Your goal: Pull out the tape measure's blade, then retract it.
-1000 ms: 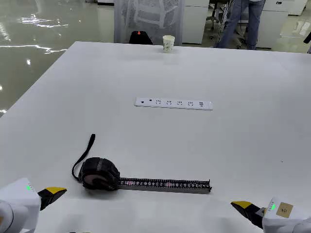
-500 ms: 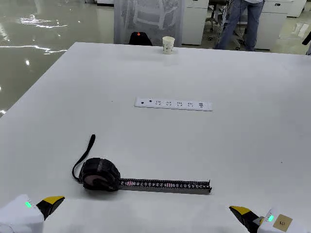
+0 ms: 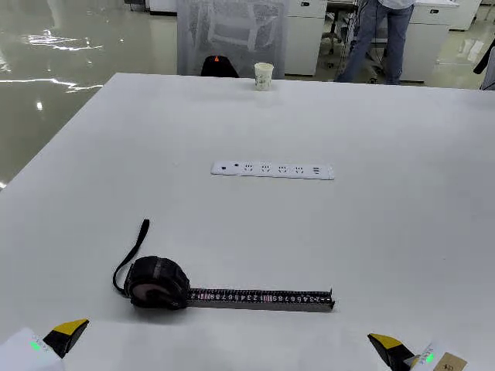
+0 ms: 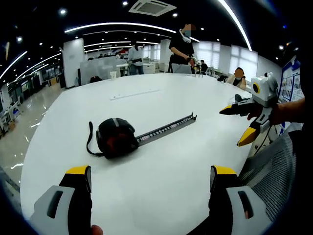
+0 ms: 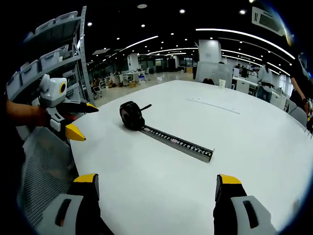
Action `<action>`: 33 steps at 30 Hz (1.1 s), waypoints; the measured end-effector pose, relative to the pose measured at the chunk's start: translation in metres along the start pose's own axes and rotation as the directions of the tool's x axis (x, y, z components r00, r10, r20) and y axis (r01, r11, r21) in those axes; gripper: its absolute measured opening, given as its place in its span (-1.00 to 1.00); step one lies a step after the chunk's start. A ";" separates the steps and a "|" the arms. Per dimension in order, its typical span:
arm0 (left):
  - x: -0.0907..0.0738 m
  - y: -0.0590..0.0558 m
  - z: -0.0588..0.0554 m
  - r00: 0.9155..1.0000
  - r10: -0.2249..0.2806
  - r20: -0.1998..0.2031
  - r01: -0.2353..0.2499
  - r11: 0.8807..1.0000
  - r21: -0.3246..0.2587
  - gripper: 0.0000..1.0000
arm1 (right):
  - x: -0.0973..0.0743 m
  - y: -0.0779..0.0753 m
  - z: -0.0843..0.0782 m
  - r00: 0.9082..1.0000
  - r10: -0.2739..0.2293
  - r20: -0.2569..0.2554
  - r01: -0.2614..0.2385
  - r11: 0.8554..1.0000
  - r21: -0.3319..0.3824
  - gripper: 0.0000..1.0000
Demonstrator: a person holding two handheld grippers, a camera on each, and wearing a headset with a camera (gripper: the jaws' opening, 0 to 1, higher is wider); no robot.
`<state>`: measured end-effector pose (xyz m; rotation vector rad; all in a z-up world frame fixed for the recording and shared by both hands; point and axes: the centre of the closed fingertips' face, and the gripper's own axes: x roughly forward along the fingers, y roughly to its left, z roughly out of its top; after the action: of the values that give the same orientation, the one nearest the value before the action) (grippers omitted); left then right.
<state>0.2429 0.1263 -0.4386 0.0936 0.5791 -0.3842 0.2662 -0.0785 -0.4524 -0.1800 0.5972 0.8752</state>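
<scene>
Tape measure (image 3: 158,283) on table (image 3: 363,232), blade (image 3: 263,298) drawn out, left tool (image 4: 150,171) and right tool (image 5: 158,178) both spread wide, holding nothing

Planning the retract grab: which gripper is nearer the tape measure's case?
The left gripper: it hovers open off the case, while the right gripper is off the blade's hook end.

Tape measure (image 3: 157,283): one. Blade (image 3: 263,298): one. Black wrist strap (image 3: 131,251): one. Power strip (image 3: 272,169): one. Paper cup (image 3: 264,76): one. Mesh chair (image 3: 232,35): one. White surface (image 3: 387,232): one. Hand-held grippers: two, left hand-held gripper (image 4: 150,171) and right hand-held gripper (image 5: 157,178), each with two yellow-tipped jaws. Standing person (image 3: 384,35): one in head view. Background people (image 4: 183,39): at least three in left gripper view.
</scene>
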 end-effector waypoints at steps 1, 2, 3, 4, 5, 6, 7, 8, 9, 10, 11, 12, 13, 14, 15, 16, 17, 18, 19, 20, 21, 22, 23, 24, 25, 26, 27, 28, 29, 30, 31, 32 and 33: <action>0.000 0.000 0.000 1.000 0.006 0.001 -0.006 1.000 -0.007 0.98 | -0.001 0.001 0.003 1.000 -0.002 0.010 0.002 1.000 0.004 0.98; -0.001 0.000 0.000 1.000 0.011 0.003 -0.011 1.000 -0.013 0.98 | -0.001 0.002 0.004 1.000 -0.004 0.012 0.004 1.000 0.005 0.98; -0.001 -0.001 0.001 1.000 0.014 0.005 -0.014 1.000 -0.020 0.98 | -0.002 0.003 0.005 1.000 -0.008 0.013 0.008 1.000 0.007 0.98; -0.001 -0.001 0.001 1.000 0.018 0.010 -0.018 1.000 -0.026 0.98 | -0.002 0.003 0.006 1.000 -0.013 0.017 0.013 1.000 0.007 0.98; -0.001 -0.002 0.002 1.000 0.021 0.013 -0.021 0.999 -0.026 0.98 | -0.002 0.004 0.007 1.000 -0.014 0.018 0.013 1.000 0.009 0.98; -0.002 -0.003 0.003 1.000 0.026 0.015 -0.026 0.999 -0.025 0.98 | -0.002 0.004 0.008 1.000 -0.020 0.020 0.020 1.000 0.010 0.98; -0.002 -0.004 0.004 1.000 0.025 0.018 -0.025 0.999 -0.024 0.98 | -0.003 0.004 0.009 0.999 -0.024 0.022 0.024 1.000 0.012 0.98; -0.002 -0.006 0.004 1.000 0.023 0.018 -0.022 0.999 -0.023 0.98 | -0.003 0.005 0.010 0.999 -0.025 0.024 0.024 1.000 0.013 0.98; -0.002 -0.008 0.005 1.000 0.021 0.014 -0.020 1.000 -0.023 0.98 | -0.004 0.005 0.011 0.999 -0.032 0.028 0.032 0.999 0.015 0.98; -0.002 -0.008 0.005 1.000 0.021 0.015 -0.020 1.000 -0.021 0.98 | -0.004 0.006 0.011 0.999 -0.035 0.028 0.035 0.999 0.018 0.98; -0.002 -0.009 0.005 1.000 0.017 0.013 -0.017 1.000 -0.021 0.98 | -0.004 0.006 0.012 0.999 -0.037 0.027 0.037 0.999 0.020 0.98; -0.002 -0.010 0.005 1.000 0.015 0.012 -0.015 1.000 -0.025 0.98 | -0.005 0.007 0.013 0.999 -0.039 0.027 0.038 0.999 0.023 0.98; -0.003 -0.011 0.006 1.000 0.017 0.014 -0.017 0.999 -0.033 0.98 | -0.005 0.009 0.014 0.999 -0.041 0.028 0.040 0.999 0.023 0.98; -0.003 -0.012 0.007 1.000 0.016 0.017 -0.016 0.999 -0.040 0.98 | -0.006 0.010 0.015 0.999 -0.042 0.030 0.041 0.999 0.023 0.98; -0.003 -0.013 0.007 1.000 0.014 0.016 -0.013 0.999 -0.048 0.98 | -0.006 0.011 0.016 0.999 -0.042 0.031 0.041 0.999 0.023 0.98; -0.004 -0.012 0.005 1.000 0.022 0.011 -0.021 0.998 -0.063 0.98 | -0.006 0.011 0.017 0.999 -0.043 0.031 0.043 0.999 0.024 0.98; -0.004 -0.012 0.005 1.000 0.026 0.013 -0.025 0.997 -0.068 0.98 | -0.006 0.012 0.017 0.998 -0.044 0.032 0.043 0.999 0.026 0.98; -0.005 -0.012 0.005 0.999 0.029 0.014 -0.028 0.997 -0.075 0.98 | -0.006 0.012 0.018 0.998 -0.049 0.033 0.048 0.998 0.029 0.98; -0.006 -0.012 0.005 0.999 0.031 0.017 -0.029 0.997 -0.077 0.98 | -0.006 0.013 0.018 0.998 -0.051 0.034 0.049 0.998 0.032 0.98; -0.007 -0.012 0.005 0.999 0.036 0.018 -0.034 0.996 -0.079 0.98 | -0.007 0.014 0.019 0.998 -0.051 0.038 0.050 0.998 0.036 0.98; -0.007 -0.012 0.005 0.999 0.041 0.019 -0.039 0.996 -0.078 0.98 | -0.007 0.015 0.020 0.998 -0.053 0.041 0.052 0.998 0.037 0.98; -0.008 -0.013 0.004 0.999 0.041 0.018 -0.040 0.996 -0.078 0.98 | -0.006 0.016 0.022 0.998 -0.055 0.041 0.054 0.998 0.038 0.98; -0.009 -0.013 0.004 0.999 0.042 0.018 -0.041 0.996 -0.078 0.98 | -0.007 0.017 0.023 0.997 -0.056 0.043 0.055 0.998 0.035 0.98; -0.009 -0.013 0.004 0.999 0.048 0.018 -0.046 0.996 -0.079 0.98 | -0.006 0.019 0.024 0.997 -0.056 0.044 0.054 0.998 0.034 0.98; -0.010 -0.012 0.004 0.999 0.051 0.018 -0.050 0.996 -0.080 0.98 | -0.006 0.020 0.025 0.997 -0.055 0.047 0.053 0.998 0.034 0.98; -0.010 -0.013 0.004 0.999 0.052 0.017 -0.050 0.995 -0.085 0.98 | -0.006 0.021 0.026 0.997 -0.057 0.049 0.055 0.998 0.037 0.98; -0.011 -0.014 0.004 0.999 0.051 0.017 -0.049 0.995 -0.088 0.98 | -0.006 0.021 0.026 0.997 -0.062 0.050 0.060 0.997 0.039 0.98; -0.011 -0.014 0.004 0.998 0.053 0.019 -0.051 0.995 -0.089 0.98 | -0.006 0.022 0.026 0.997 -0.063 0.050 0.061 0.997 0.042 0.98; -0.011 -0.014 0.004 0.998 0.054 0.021 -0.052 0.995 -0.090 0.98 | -0.006 0.023 0.026 0.997 -0.065 0.049 0.062 0.997 0.047 0.98; -0.012 -0.015 0.005 0.998 0.055 0.021 -0.053 0.994 -0.091 0.98 | -0.006 0.023 0.026 0.997 -0.067 0.049 0.065 0.997 0.050 0.98; -0.012 -0.015 0.005 0.998 0.058 0.023 -0.056 0.994 -0.092 0.98 | -0.006 0.024 0.027 0.996 -0.068 0.053 0.065 0.996 0.055 0.98; -0.012 -0.016 0.005 0.998 0.058 0.023 -0.055 0.994 -0.095 0.98 | -0.006 0.025 0.027 0.996 -0.068 0.053 0.065 0.996 0.058 0.98; -0.013 -0.016 0.006 0.998 0.057 0.023 -0.055 0.994 -0.098 0.98 | -0.006 0.026 0.026 0.996 -0.069 0.051 0.066 0.996 0.063 0.98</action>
<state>0.2299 0.1143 -0.4267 0.0112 0.5680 -0.3017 0.2543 -0.0559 -0.4248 -0.1204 0.5643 0.7933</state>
